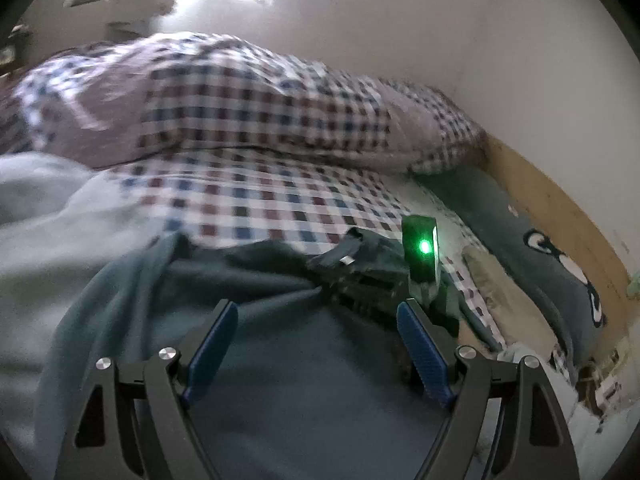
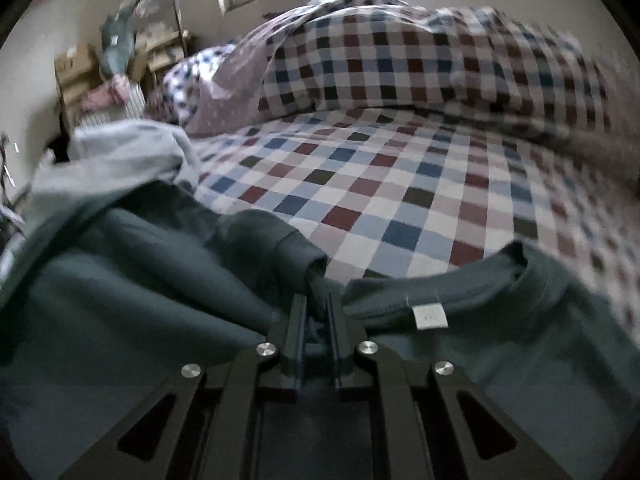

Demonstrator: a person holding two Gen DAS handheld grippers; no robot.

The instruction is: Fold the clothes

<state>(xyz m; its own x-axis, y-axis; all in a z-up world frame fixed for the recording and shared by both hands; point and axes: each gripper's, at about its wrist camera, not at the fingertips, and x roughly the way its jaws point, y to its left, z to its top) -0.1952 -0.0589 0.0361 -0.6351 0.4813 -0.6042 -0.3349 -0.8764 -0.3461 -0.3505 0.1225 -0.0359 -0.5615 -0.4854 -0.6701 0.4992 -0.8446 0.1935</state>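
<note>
1. The dark teal garment (image 2: 500,344) lies on the checked bedsheet (image 2: 400,184), which serves as the landmark here; its neckline faces the far part of the sheet, and a small white label (image 2: 430,316) shows just inside the collar.
2. The right gripper (image 2: 318,304) is clenched on a bunched fold of that garment, beside the collar; cloth is pinched between its two black fingers (image 2: 298,320), and a sleeve with a ribbed cuff (image 2: 316,260) rises from the pinch over the near edge of the sheet.
3. The left gripper (image 1: 316,312) hangs over the same teal garment (image 1: 280,360) with its jaws released and wide apart; the blue pads (image 1: 212,344) hold nothing, though I cannot tell whether they touch the cloth below.
4. Ahead of the left gripper, near the garment's edge on the sheet (image 1: 280,208), the other gripper's black body shows with a small box bearing a green light (image 1: 422,248).
5. A pale grey garment (image 2: 120,160) is heaped at the sheet's left side, partly under the teal one.
6. A folded checked quilt (image 2: 420,60) is piled at the far end of the sheet, against the wall.
7. A dark cushion with a cartoon face (image 1: 560,272) lies along the sheet's right edge, by a wooden board (image 1: 560,208).
8. Beyond the sheet's far left corner stand cardboard boxes (image 2: 76,68), blurred.
</note>
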